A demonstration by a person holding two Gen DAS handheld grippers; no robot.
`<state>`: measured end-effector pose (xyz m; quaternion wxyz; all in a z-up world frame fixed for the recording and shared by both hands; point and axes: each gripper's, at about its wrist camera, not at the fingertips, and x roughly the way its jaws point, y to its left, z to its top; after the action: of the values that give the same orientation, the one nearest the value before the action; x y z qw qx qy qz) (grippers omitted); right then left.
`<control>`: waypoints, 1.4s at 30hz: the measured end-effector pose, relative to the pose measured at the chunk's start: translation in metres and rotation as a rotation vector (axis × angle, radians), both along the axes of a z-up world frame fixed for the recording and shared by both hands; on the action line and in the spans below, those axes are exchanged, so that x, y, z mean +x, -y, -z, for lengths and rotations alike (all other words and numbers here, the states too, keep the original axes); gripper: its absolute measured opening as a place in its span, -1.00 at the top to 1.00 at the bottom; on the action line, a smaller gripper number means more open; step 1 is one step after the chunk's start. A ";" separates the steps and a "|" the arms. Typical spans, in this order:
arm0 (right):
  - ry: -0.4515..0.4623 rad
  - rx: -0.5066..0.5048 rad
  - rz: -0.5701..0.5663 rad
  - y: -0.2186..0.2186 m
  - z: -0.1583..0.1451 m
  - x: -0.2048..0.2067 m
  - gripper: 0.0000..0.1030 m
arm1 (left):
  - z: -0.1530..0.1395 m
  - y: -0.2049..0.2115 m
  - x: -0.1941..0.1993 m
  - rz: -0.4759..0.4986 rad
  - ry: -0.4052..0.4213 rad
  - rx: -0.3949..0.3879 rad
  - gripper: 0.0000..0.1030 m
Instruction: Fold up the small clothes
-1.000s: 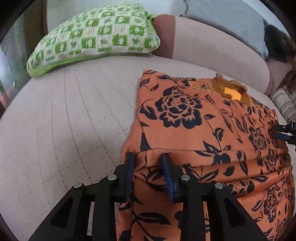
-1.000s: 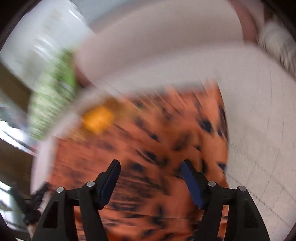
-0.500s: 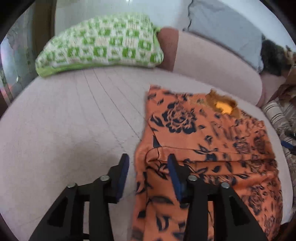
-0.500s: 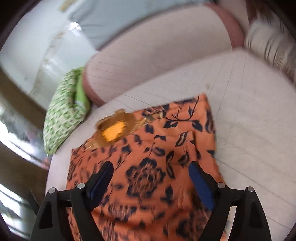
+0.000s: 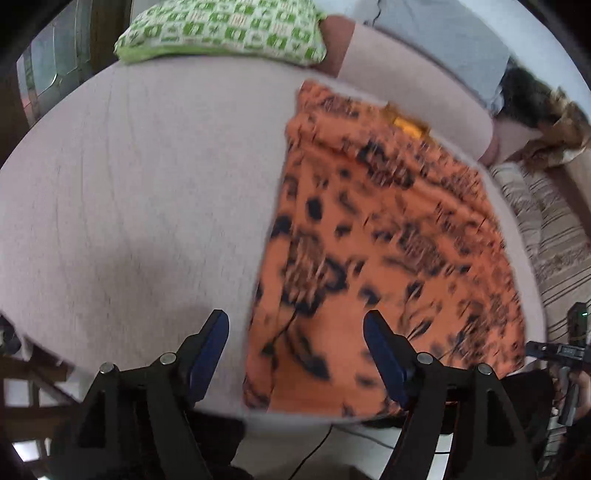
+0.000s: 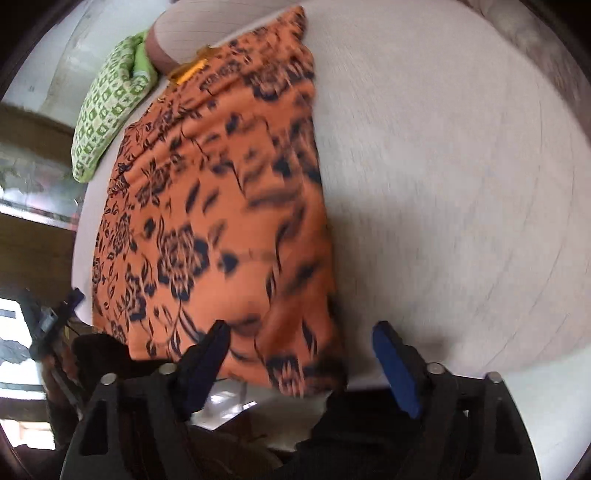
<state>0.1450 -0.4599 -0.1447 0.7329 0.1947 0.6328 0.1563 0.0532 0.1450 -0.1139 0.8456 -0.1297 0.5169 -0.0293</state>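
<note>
An orange garment with a dark blue flower print (image 5: 388, 236) lies folded flat on the pale pink sofa seat (image 5: 147, 192), its near edge at the seat's front edge. A yellow patch shows at its far end. It also shows in the right wrist view (image 6: 221, 206). My left gripper (image 5: 295, 347) is open and empty, above the garment's near left corner. My right gripper (image 6: 301, 354) is open and empty, above the garment's near right corner. Both views are blurred.
A green and white checked cushion (image 5: 221, 29) lies at the back left of the seat. A grey cushion (image 5: 443, 40) leans on the backrest. Striped fabric (image 5: 546, 229) lies right of the garment. The floor shows below the seat's front edge.
My left gripper let go of the garment's fold and opened wide. Both grippers have drawn back toward the seat's front edge. The garment now lies flat.
</note>
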 end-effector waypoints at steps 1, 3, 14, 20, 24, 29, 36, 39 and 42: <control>-0.002 0.001 0.006 0.001 0.002 -0.004 -0.43 | 0.006 0.002 -0.001 -0.003 -0.015 0.011 -0.47; 0.017 -0.003 0.017 0.001 0.002 -0.010 -0.37 | 0.016 0.003 -0.003 -0.025 -0.067 0.018 -0.46; 0.024 0.013 0.033 0.004 0.001 -0.020 0.03 | 0.020 0.003 -0.016 -0.050 -0.082 0.081 0.54; 0.060 -0.003 0.004 0.000 -0.005 -0.025 0.82 | -0.007 -0.003 -0.025 -0.048 -0.032 0.008 0.84; 0.183 0.104 0.080 0.015 -0.052 -0.046 0.82 | -0.057 -0.016 -0.051 -0.078 0.083 -0.004 0.87; 0.120 0.071 0.114 0.023 -0.030 -0.045 0.82 | -0.005 -0.025 -0.027 -0.109 -0.080 -0.032 0.87; 0.060 0.126 0.135 0.020 -0.002 -0.040 0.75 | 0.004 -0.015 -0.021 -0.093 -0.097 -0.008 0.87; 0.040 0.106 0.134 0.016 -0.002 -0.032 0.54 | 0.004 -0.010 -0.018 -0.067 -0.098 0.025 0.85; 0.037 0.080 0.123 0.012 -0.002 -0.028 -0.14 | 0.003 0.002 -0.013 -0.058 -0.092 0.057 0.47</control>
<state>0.1175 -0.4717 -0.1429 0.7444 0.2595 0.5992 0.1398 0.0400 0.1426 -0.1173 0.8248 -0.1218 0.5519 0.0160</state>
